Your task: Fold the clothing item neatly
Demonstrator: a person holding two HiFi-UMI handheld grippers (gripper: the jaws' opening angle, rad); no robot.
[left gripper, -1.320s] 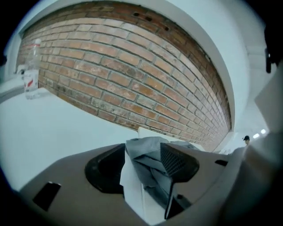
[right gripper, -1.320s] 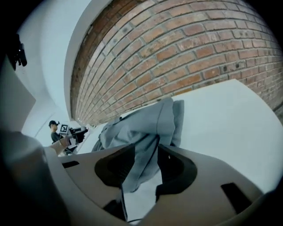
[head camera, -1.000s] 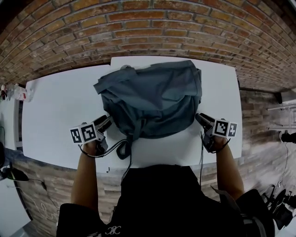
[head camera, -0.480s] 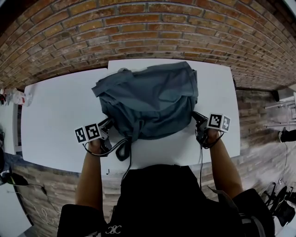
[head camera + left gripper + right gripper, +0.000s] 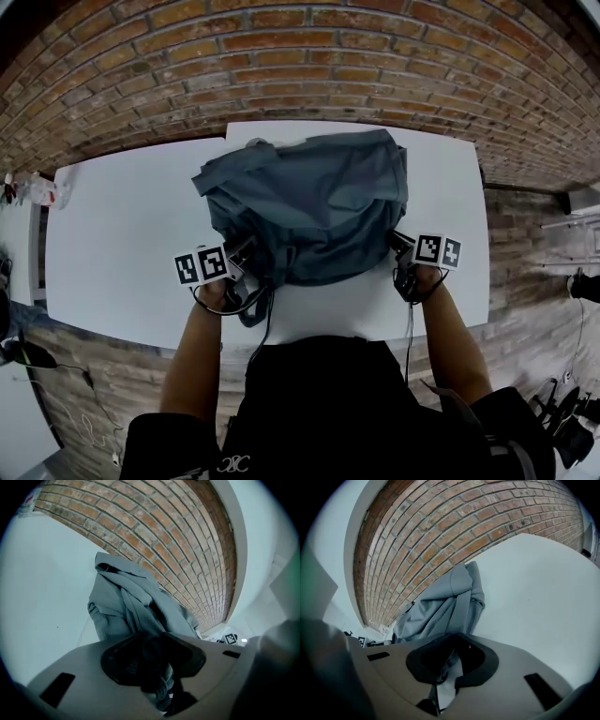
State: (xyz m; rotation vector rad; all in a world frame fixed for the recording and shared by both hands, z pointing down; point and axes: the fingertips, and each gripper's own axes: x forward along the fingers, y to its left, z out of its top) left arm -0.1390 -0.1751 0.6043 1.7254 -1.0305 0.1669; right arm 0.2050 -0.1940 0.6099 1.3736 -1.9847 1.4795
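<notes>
A grey-blue garment [image 5: 309,206] lies bunched in a loose heap on the white table [image 5: 122,234], close to the brick wall. My left gripper [image 5: 246,255] is at the heap's near left corner, shut on a thick fold of the fabric [image 5: 161,686]. My right gripper [image 5: 398,246] is at the near right corner, shut on a thin edge of the cloth [image 5: 445,660]. From both gripper views the garment [image 5: 136,606] [image 5: 445,604] rises crumpled beyond the jaws. A dark strap-like end [image 5: 255,309] hangs off near the left gripper.
The brick wall [image 5: 281,56] runs along the table's far side. The table's right edge [image 5: 486,244] drops to a brick floor. Small items [image 5: 28,187] sit at the far left. Bare white tabletop spreads to the left of the garment.
Both grippers moved in toward the garment's near corners and closed on the fabric. The left one shifted right and forward; the right one moved slightly left.
</notes>
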